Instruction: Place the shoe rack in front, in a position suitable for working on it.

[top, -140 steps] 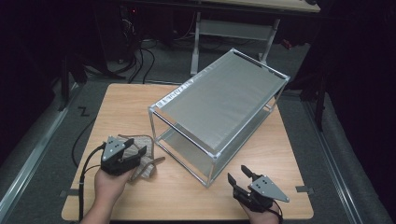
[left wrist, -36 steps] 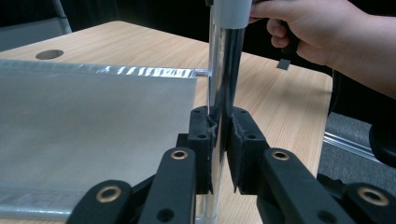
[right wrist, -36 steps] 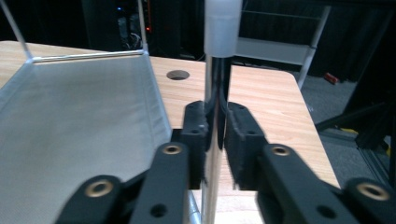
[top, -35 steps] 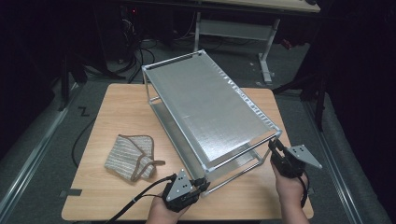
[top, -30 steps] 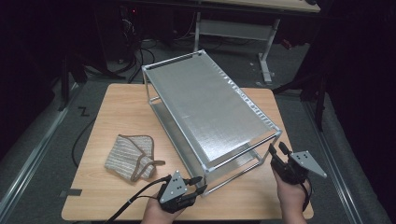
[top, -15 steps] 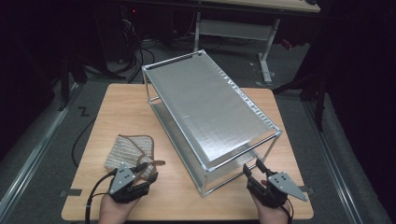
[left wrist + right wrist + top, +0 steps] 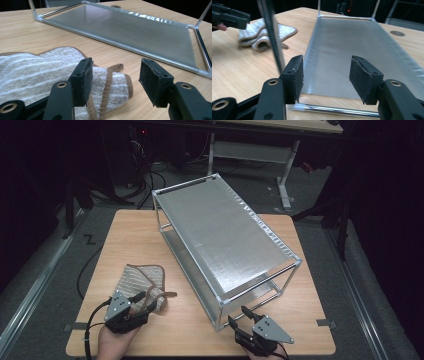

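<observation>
Left hand (image 7: 112,342): comes in from the bottom edge at about 7 o'clock on the table (image 7: 130,235), palm down, cable trailing off its left side.
Left gripper (image 7: 144,301): held low and nearly level, pointing toward 1 o'clock; its jaws have just been opening and stand apart, gripping nothing (the near corner of the cloth lies between and under them, the left pad just over the terry).
Cloth (image 7: 140,282): a striped, brown-edged folded cloth at 8 o'clock on the table, lying flat, just left of the rack.
Right gripper (image 7: 240,315): at 5 o'clock, low, pointing toward 11 o'clock; jaws have just been opening and stand wide, nothing between the pads.
Rack (image 7: 225,240): a metal two-shelf rack standing mid-table, running from 11 to 4 o'clock; its near corner post rises just left of the right gripper's left jaw, its bottom rail crossing just under the jaws.
</observation>
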`<state>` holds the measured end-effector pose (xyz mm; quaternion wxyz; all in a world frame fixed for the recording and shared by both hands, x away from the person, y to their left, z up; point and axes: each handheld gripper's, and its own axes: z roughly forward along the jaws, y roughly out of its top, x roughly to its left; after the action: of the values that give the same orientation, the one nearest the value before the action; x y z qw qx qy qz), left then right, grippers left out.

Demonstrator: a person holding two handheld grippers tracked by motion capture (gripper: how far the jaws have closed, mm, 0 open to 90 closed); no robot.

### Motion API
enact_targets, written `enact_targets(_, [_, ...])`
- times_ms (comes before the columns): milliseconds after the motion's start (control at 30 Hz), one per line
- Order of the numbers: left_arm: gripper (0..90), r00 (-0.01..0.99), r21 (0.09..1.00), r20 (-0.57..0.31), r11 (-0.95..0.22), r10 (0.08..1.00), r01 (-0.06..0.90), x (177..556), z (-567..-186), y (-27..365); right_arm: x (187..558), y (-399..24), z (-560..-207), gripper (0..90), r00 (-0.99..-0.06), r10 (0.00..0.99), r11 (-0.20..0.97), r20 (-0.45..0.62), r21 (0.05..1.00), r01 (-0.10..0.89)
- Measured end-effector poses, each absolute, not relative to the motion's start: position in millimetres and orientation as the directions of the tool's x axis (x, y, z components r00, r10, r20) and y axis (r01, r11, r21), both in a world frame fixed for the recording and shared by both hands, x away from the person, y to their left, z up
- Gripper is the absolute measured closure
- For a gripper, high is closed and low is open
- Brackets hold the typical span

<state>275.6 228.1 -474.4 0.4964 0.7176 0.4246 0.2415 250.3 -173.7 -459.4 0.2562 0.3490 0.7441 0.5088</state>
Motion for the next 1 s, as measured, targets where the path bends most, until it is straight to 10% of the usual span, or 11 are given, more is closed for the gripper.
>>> enact_targets(1000, [44.0, 0.451, 0.911, -0.053, -0.142, 0.891, 0.388, 256, -476, 249, 252, -144, -458, 58.4, -0.723, 0.689, 0.255, -0.056, 0.952, 0.170])
